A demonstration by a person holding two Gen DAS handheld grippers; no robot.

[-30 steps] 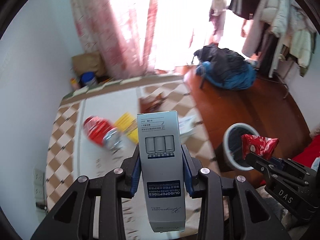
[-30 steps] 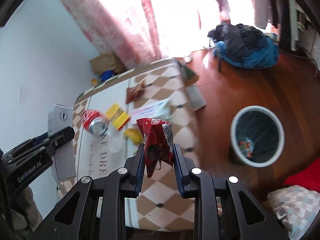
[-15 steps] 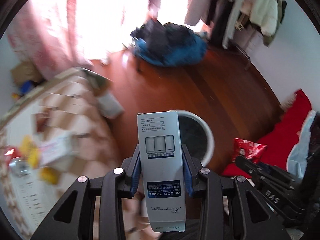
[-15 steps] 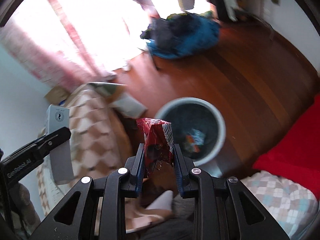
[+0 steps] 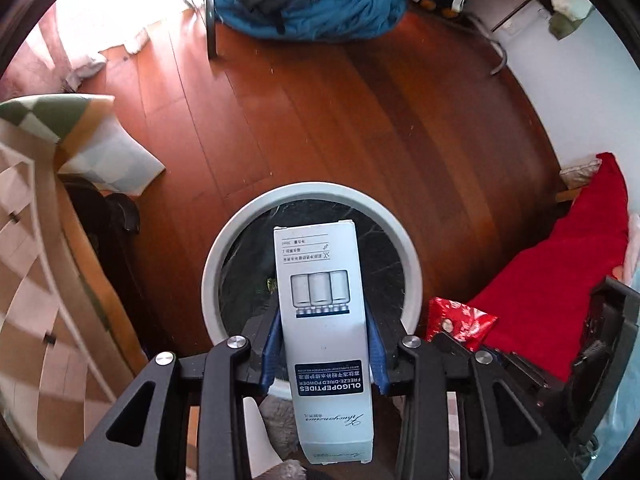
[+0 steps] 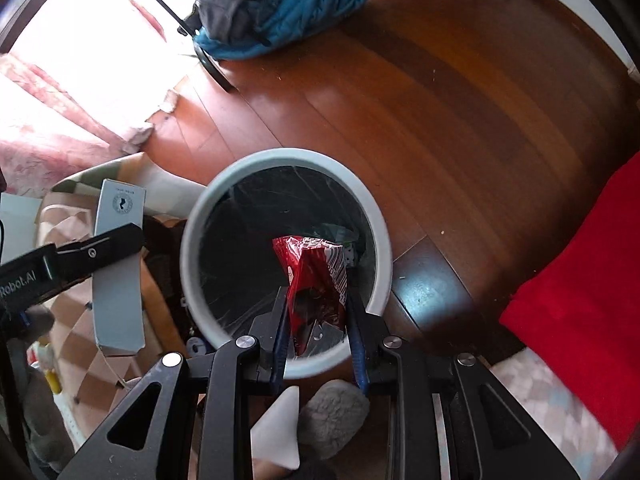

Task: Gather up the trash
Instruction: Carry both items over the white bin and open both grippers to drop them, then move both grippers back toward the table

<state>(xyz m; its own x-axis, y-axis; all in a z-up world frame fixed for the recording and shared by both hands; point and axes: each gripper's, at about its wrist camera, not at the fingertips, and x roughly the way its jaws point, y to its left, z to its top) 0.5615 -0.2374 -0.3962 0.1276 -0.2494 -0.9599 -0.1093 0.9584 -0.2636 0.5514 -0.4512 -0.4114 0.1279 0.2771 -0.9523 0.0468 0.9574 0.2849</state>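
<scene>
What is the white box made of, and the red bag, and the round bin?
White box: looks like thin card with a smooth printed face and sharp folded edges.
Red bag: probably plastic or foil film, since it is shiny and crinkled.
Round bin: seems to be matte pale plastic with a smooth moulded rim, lined with a glossy black bag.

Pale grey carton with dark blue label; shiny red crinkled snack wrapper; round white-rimmed bin with black liner; reddish-brown plank floor; beige-checked bedspread.
</scene>
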